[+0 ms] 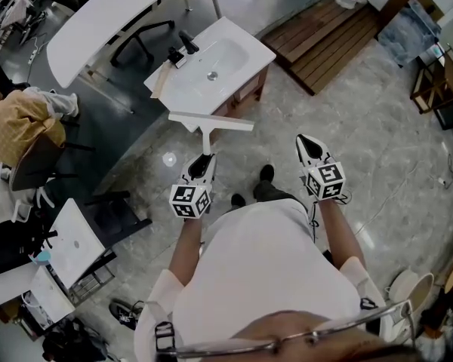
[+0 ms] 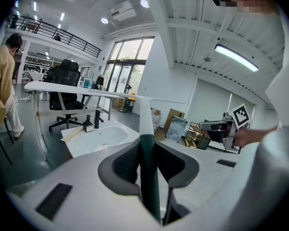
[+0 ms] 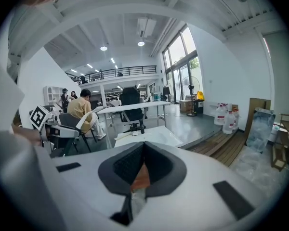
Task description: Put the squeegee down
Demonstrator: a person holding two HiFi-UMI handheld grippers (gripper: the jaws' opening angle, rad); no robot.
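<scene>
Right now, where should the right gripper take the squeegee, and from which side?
Probably the bare handle of the squeegee, between blade and left gripper, coming from the person's right. It's slim and straight; the crosswise blade looks too wide to pinch.

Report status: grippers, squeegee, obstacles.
Left gripper shut on squeegee handle. Right gripper shut, empty. Squeegee held in air before sink. No obstacle seen.

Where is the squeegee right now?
Head view, left of centre: the squeegee is clamped by its handle in the left gripper, its blade by the near edge of the white sink.
</scene>
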